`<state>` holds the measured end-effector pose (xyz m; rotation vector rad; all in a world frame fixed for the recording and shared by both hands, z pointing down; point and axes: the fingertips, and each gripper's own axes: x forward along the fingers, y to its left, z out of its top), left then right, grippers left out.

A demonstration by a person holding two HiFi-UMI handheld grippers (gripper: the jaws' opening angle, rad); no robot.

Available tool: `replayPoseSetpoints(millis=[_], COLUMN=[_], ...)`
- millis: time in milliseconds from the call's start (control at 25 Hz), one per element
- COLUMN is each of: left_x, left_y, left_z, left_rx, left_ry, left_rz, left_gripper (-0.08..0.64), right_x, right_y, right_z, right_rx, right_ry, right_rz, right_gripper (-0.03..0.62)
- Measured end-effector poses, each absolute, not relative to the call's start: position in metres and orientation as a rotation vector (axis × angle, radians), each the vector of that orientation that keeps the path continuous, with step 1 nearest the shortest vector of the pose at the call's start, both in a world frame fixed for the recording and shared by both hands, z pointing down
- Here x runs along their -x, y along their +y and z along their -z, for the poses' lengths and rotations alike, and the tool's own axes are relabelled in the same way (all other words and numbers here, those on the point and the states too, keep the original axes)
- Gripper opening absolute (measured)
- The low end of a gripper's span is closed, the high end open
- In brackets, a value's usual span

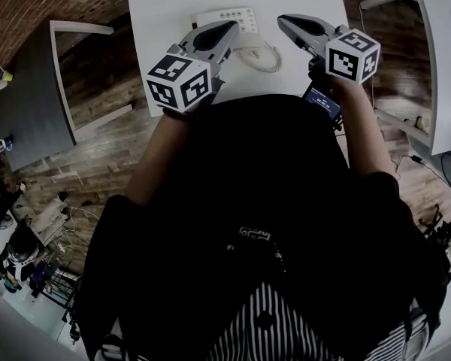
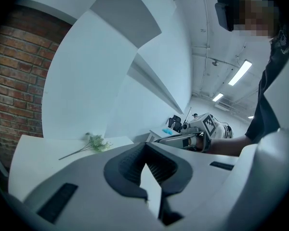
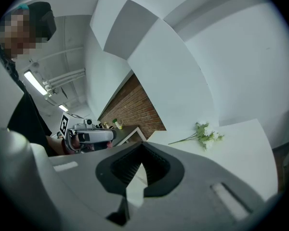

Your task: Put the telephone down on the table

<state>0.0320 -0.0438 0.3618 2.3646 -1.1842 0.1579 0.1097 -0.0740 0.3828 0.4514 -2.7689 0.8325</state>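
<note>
Apparently the telephone point(image 1: 227, 17) already lies flat on the white table point(image 1: 173, 21), near both tool tips, with its curly cord point(image 1: 264, 57) looping toward the person. The left gripper point(image 1: 227, 30) and right gripper point(image 1: 286, 22) hover above it, each with jaws pressed together on nothing (neither gripper view shows a handset between them). The careful finish, I'd judge, is to draw both tools back without snagging the cord.

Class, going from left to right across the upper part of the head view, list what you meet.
Grey desk → left gripper → telephone cord → right gripper → white side desk.
</note>
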Motion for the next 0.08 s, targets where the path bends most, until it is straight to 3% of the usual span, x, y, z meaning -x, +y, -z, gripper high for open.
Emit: replayPoseSetpoints(millis=[80], left_x=[-0.0288], left_y=[-0.0440], left_z=[-0.3629], left_rx=[-2.362], left_ry=[-1.185], left_rz=[-0.155], left_gripper=[0.008], right_x=[-0.1079], right_y=[-0.0753], right_z=[-0.3843], right_rx=[-0.452], right_ry=[-2.767], right_rz=[-0.833], right_gripper=[0.003])
